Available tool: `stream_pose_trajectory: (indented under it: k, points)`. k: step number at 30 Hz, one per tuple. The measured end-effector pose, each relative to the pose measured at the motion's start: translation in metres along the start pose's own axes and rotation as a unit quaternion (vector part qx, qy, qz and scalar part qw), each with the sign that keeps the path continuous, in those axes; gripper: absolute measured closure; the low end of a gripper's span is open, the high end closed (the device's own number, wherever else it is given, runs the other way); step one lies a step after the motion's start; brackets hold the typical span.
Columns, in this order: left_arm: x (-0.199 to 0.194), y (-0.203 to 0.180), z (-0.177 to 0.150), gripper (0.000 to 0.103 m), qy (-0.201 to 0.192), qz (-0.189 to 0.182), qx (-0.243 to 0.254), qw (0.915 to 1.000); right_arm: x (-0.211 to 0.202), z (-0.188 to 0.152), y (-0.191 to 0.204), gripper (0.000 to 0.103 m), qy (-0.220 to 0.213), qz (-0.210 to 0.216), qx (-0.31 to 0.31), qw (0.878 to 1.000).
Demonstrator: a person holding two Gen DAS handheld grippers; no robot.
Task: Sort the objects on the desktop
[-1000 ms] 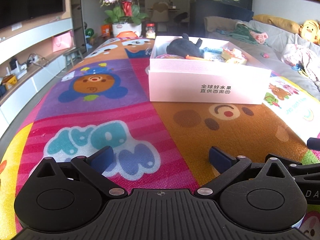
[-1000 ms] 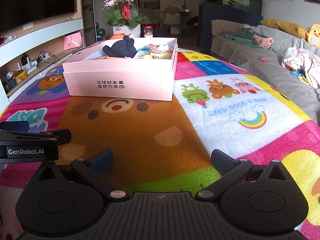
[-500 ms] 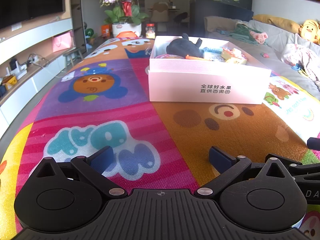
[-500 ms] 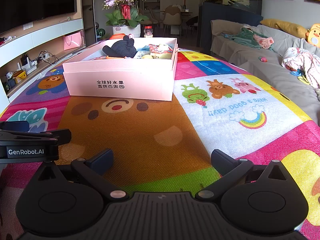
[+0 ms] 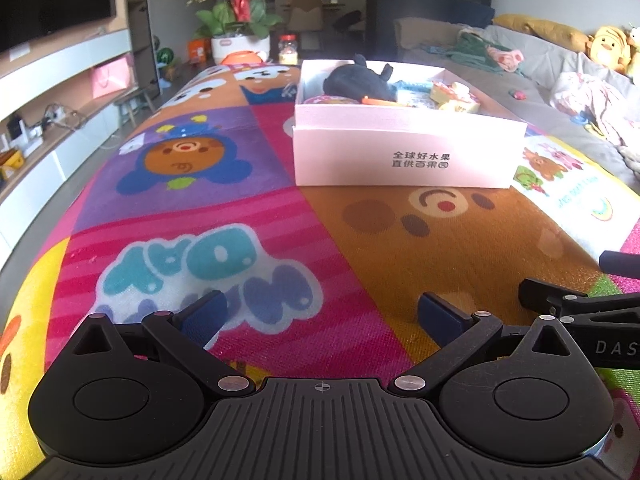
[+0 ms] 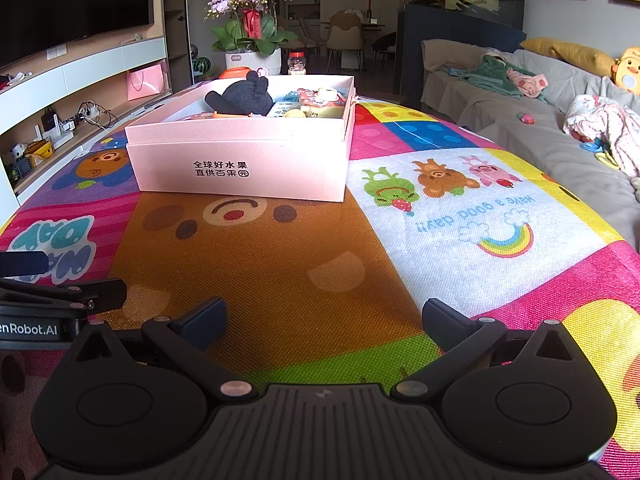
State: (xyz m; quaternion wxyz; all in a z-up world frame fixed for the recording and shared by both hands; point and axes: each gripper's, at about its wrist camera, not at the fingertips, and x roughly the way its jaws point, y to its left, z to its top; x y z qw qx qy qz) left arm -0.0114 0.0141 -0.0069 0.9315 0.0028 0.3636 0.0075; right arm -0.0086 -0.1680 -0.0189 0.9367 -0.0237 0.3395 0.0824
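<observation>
Left wrist view shows both left tongs and right tongs apart, empty, low over the colourful cartoon play mat; approach the pale pink cardboard box from above for the black plush toy.

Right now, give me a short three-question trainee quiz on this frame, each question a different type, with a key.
1. True or false: the left gripper is shut on a toy.
2. Multiple choice: the black plush toy lies (A) on the play mat, (B) inside the pink box, (C) on the sofa.
3. Fill in: no loose toys show on the mat between the right gripper and the ____.

Key: 1 false, both grippers are open and hold nothing; 2 B; 3 box.
</observation>
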Motion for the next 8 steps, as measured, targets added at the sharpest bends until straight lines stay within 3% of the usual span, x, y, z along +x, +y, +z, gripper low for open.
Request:
stream_pose_trajectory:
  k: [8]
  points:
    - [-0.0003,0.0001,-0.0004,0.0,-0.001,-0.001,-0.002,1.0,0.0002,-0.0001,0.0003,0.0,0.0,0.0,0.0,1.0]
